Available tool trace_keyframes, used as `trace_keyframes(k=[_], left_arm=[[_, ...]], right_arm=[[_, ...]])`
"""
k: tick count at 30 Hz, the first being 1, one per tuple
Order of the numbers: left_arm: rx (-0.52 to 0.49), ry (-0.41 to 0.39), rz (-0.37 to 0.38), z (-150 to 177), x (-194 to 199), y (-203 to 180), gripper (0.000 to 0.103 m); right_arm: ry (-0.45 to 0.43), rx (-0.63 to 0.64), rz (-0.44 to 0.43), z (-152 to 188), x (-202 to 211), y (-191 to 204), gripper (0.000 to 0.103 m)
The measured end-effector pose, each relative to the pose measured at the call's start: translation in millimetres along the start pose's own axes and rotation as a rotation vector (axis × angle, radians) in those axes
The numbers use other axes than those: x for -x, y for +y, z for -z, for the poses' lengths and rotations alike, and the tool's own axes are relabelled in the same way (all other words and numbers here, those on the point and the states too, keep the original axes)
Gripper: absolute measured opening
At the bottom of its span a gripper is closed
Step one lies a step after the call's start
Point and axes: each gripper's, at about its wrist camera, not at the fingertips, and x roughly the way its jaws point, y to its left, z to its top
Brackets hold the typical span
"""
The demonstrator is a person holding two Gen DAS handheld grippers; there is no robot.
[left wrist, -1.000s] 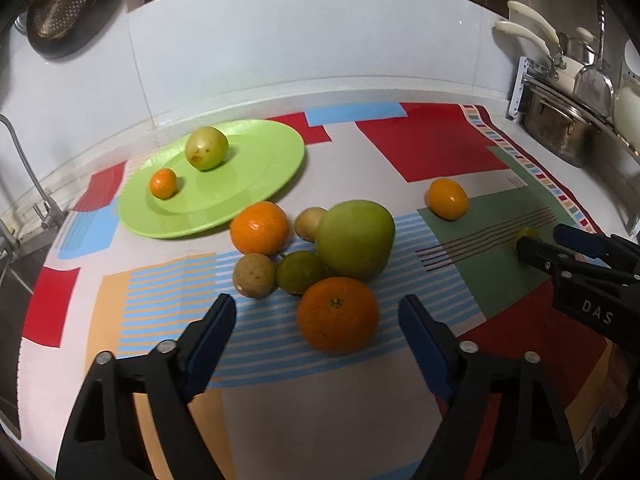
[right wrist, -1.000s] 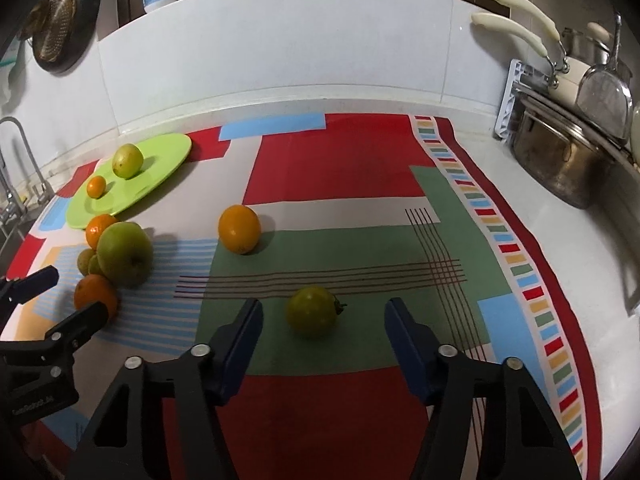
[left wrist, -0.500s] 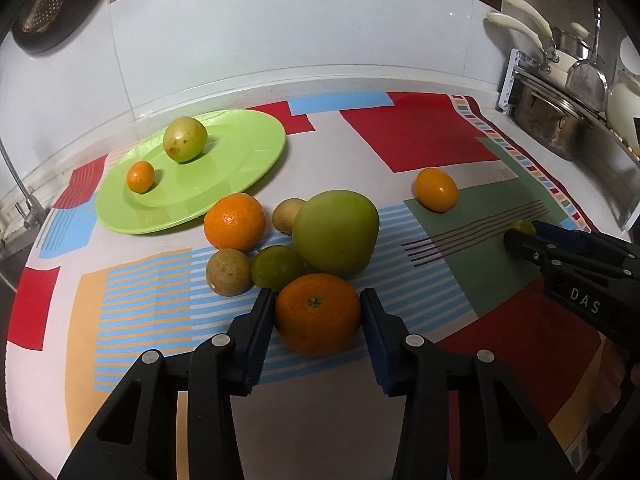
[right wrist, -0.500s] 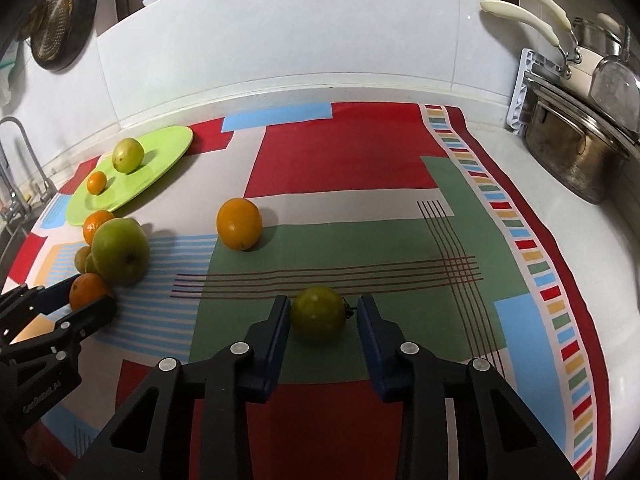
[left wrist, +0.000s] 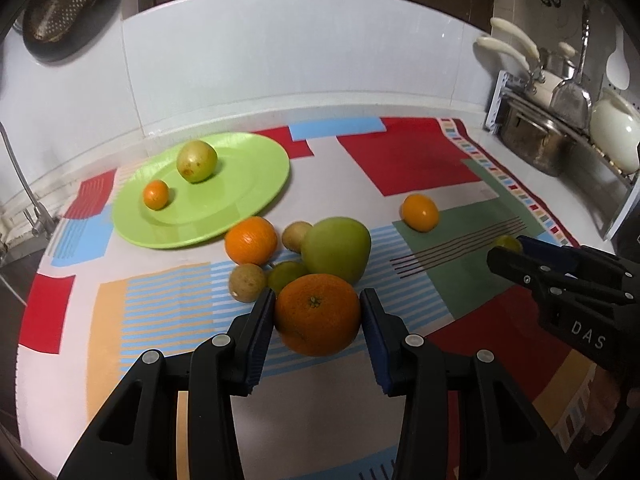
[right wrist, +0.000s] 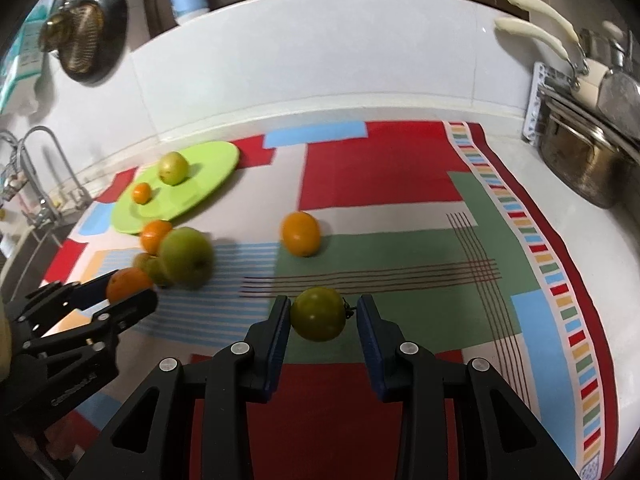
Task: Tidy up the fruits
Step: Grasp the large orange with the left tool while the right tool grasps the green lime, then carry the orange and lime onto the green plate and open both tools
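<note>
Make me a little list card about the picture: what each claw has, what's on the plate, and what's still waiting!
left claw: closed around a big orange
right claw: around a green tomato; the right pad looks just off it
green plate: one small orange, one yellow-green fruit
waiting on the cloth: a lone orange, a big green apple

Ahead of my left gripper point(left wrist: 318, 312), the apple point(left wrist: 336, 249) and small fruits point(left wrist: 247, 282) crowd just behind the orange point(left wrist: 317, 314), blocking the way to the plate point(left wrist: 256, 184). The near cloth point(left wrist: 304, 412) is open. The red cloth far right of the lone orange point(right wrist: 301, 233) lies free.
</note>
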Motion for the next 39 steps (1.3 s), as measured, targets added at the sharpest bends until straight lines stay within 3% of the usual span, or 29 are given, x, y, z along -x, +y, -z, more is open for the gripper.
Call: trace_keyframes(k=[24,39], left_arm=[[-0.036,-0.163,-0.041,-11.4,86.3,66.8,0.043],[-0.033,-0.239,-0.068,-47.1,92.9,108.1,0.043]], right_arm=[[-0.178,0.102,-0.084,-31.3,59.6,96.1,0.035],[-0.250,0.162,-0.123,-78.9,52.3,136.5,0.035]])
